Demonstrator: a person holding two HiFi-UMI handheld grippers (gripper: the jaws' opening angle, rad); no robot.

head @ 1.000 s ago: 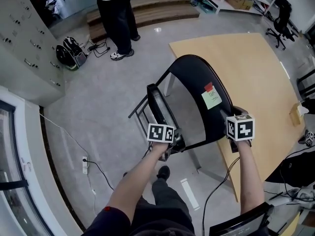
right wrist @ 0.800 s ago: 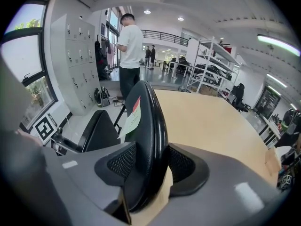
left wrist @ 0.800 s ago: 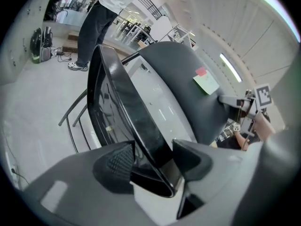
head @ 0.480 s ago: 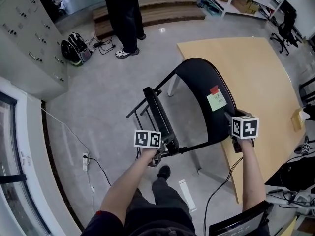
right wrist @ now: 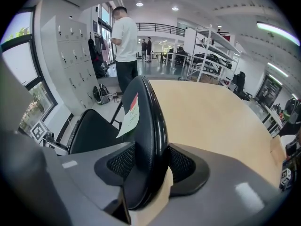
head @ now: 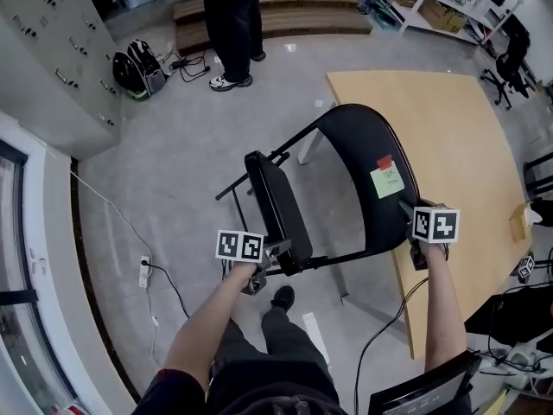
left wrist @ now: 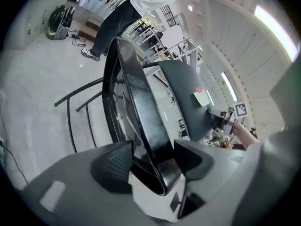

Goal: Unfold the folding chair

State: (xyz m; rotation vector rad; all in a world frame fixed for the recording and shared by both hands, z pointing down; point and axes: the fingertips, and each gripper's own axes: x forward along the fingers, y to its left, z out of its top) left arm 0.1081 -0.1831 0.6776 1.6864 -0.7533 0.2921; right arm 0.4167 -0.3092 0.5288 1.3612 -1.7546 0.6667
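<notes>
The black folding chair stands partly spread between me and the table. Its seat (head: 275, 204) tilts steeply and stands apart from the backrest (head: 363, 167). My left gripper (head: 275, 260) has the seat's near edge (left wrist: 141, 112) between its pads; the jaws (left wrist: 153, 163) are opening slightly while still touching it. Over on the other side, the right gripper (head: 408, 213) is shut on the backrest's top rim (right wrist: 149, 126), pads on both faces (right wrist: 149, 166). A green sticky note (head: 387, 180) with a red tab is stuck on the backrest.
A light wooden table (head: 458, 128) sits right behind the backrest. A person (head: 232, 7) stands at the far side near wooden steps. A backpack (head: 134, 66) leans by grey lockers (head: 52, 41). A power strip with cable (head: 144, 271) lies at the left. My foot (head: 282, 298) is below the chair.
My left gripper has moved left with the seat's edge, and the seat has swung further away from the backrest. The right gripper has stayed on the backrest.
</notes>
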